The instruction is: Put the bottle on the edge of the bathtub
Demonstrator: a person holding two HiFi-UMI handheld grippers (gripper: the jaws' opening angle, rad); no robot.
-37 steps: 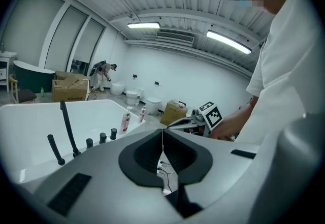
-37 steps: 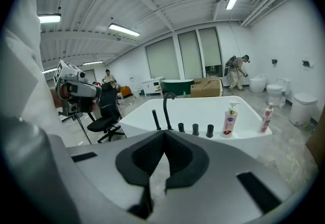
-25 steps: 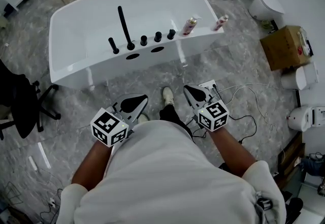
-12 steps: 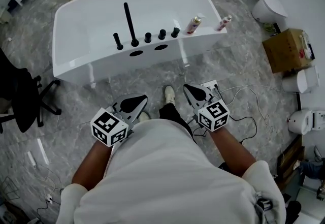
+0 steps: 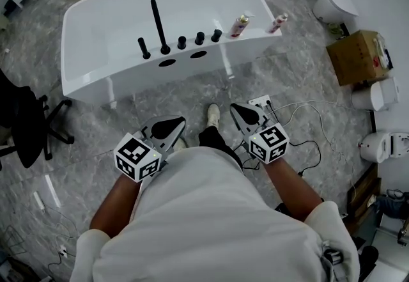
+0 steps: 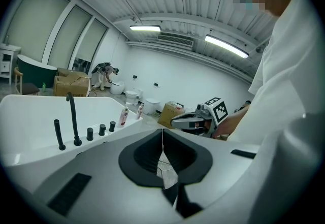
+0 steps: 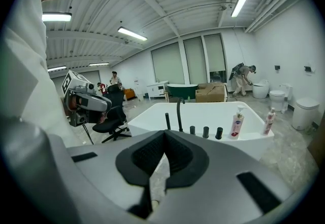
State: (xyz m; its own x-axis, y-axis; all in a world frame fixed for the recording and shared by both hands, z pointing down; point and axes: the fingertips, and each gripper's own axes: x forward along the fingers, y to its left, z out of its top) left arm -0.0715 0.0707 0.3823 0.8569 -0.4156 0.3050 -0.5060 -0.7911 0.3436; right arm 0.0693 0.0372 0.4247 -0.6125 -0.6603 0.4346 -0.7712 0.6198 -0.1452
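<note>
Both tongs are closed with nothing between their pads: the left tongs [image 5: 169, 126] and the right tongs [image 5: 242, 112] are held low in front of the person, well apart from the bathtub [image 5: 96, 79], with a broad strip of bare grey marble floor [image 5: 160, 98] between them and its near wall. A white power strip [image 5: 261, 102] and loose cables [image 5: 313, 122] lie on the floor just beyond the right tongs.

The pump bottle [image 5: 238, 26] stands upright on the bathtub's near rim, just right of the row of black knobs [image 5: 199, 38] and the tall black spout [image 5: 158, 23]. The slim bottle [image 5: 276, 23] stands at the rim's near right corner. The rim between the two bottles is bare.

The head view alone shows the cardboard box [image 5: 358, 57] and the toilets [image 5: 335, 6] past the bathtub's right end, and the black office chair [image 5: 25, 127] off its left end. The right gripper view adds the far room: tall windows, a dark green tub [image 7: 183, 88] and a person [image 7: 242, 76] bending over. Each gripper view catches the other tongs from the side, and both show ceiling strip lights.
</note>
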